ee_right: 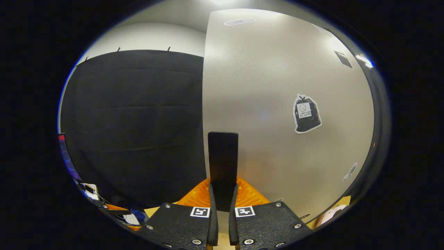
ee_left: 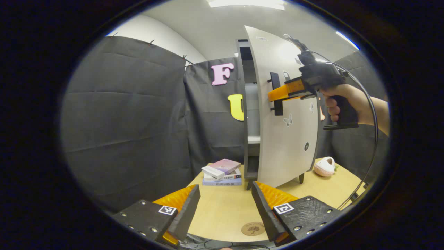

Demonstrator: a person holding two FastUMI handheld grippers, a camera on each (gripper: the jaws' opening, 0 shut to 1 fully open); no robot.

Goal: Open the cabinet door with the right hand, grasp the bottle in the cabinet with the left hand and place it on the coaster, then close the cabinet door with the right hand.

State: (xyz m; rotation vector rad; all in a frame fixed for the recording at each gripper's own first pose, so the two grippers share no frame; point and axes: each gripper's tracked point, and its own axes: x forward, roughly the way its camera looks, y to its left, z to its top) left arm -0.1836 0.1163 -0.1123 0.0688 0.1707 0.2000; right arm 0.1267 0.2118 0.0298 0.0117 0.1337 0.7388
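We saw the cabinet [ee_left: 250, 114] standing on the desk [ee_left: 222, 208], its door [ee_left: 288, 132] swung partly open toward us. The right tongs [ee_left: 275, 94] were at the door's front, pressed together on the dark handle [ee_left: 276, 93], with a hand [ee_left: 341, 100] gripping the tool behind them; in the right gripper view the same right tongs [ee_right: 222, 205] pinched the handle [ee_right: 222, 163] flat between both fingers, against the pale door [ee_right: 277, 104]. The left tongs [ee_left: 225, 208] hung spread wide in front of the cabinet, holding nothing. The coaster [ee_left: 253, 228] lay on the desk in front of the cabinet, near the left tongs. The bottle could not be made out; the cabinet's interior was a narrow dim slot, possibly hiding it. A stack of books [ee_left: 222, 172] lay just left of the cabinet, and a small pink-and-white object [ee_left: 325, 167] sat right of it.
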